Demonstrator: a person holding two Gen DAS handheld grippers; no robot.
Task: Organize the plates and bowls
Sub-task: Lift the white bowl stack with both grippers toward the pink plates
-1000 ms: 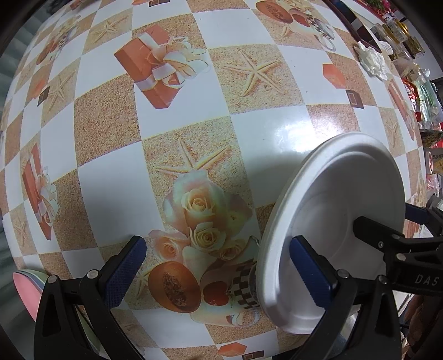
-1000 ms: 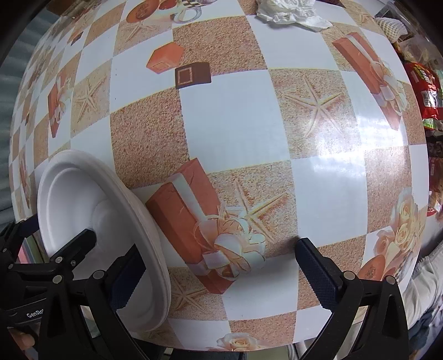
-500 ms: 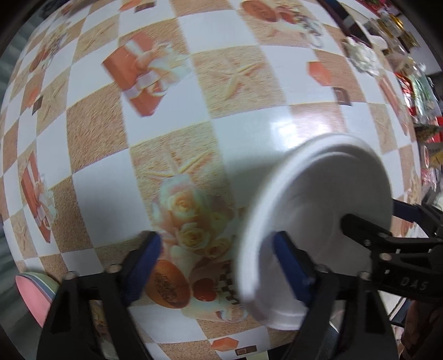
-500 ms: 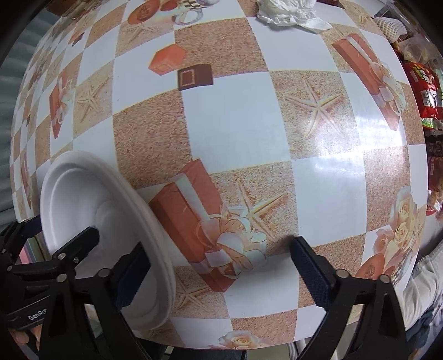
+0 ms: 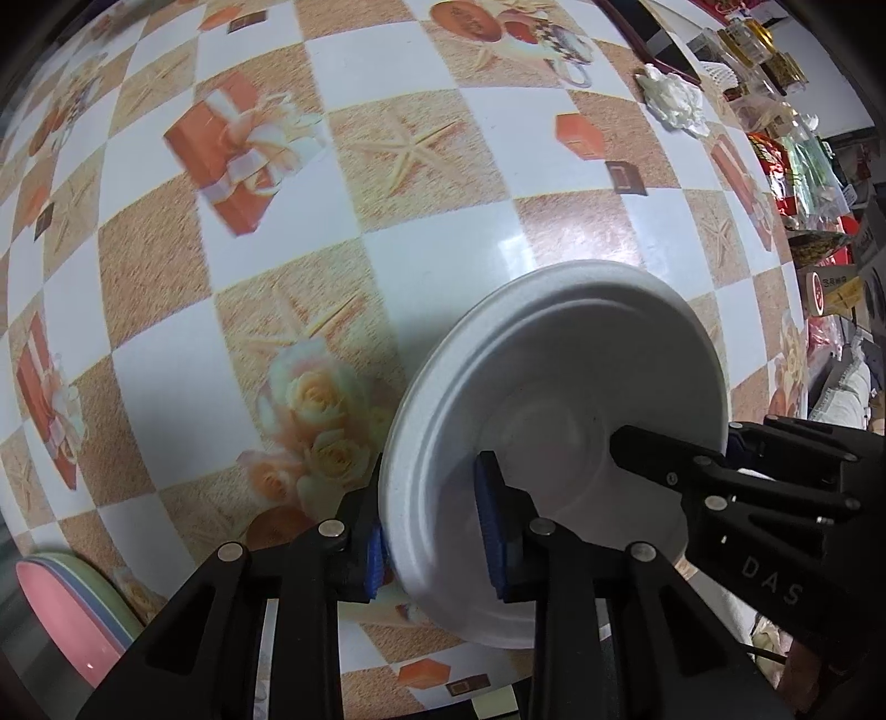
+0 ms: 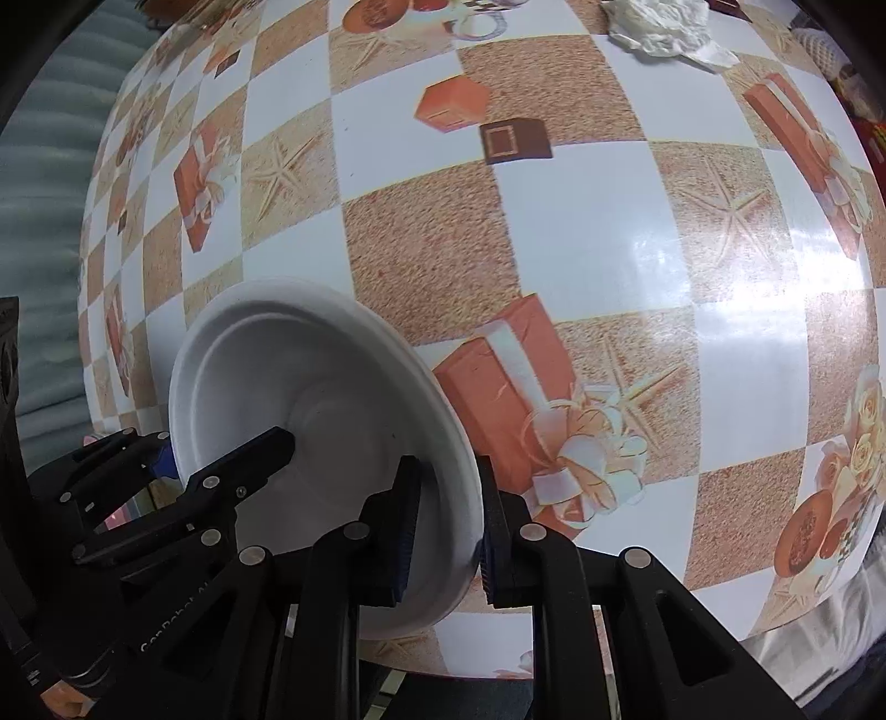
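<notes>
A white plate (image 5: pixel 559 399) is held tilted on edge above the patterned table (image 5: pixel 443 260). My left gripper (image 5: pixel 432 543) is shut on its near rim, one blue pad on each face. My right gripper (image 6: pixel 443 526) is shut on the opposite rim of the same plate (image 6: pixel 315 399). Each gripper shows in the other's view: the right one (image 5: pixel 731 487) at the plate's right edge, the left one (image 6: pixel 183 471) at its left edge. A stack of pink, blue and green plates (image 5: pixel 72 615) lies at the table's near left corner.
A crumpled white tissue (image 5: pixel 673 102) lies at the far right of the table; it also shows in the right wrist view (image 6: pixel 664 25). Packets and bottles (image 5: pixel 775 111) crowd the right side beyond the table edge.
Both grippers have closed from wide open onto the white plate's rim. The plate has shifted toward the middle of both views.
</notes>
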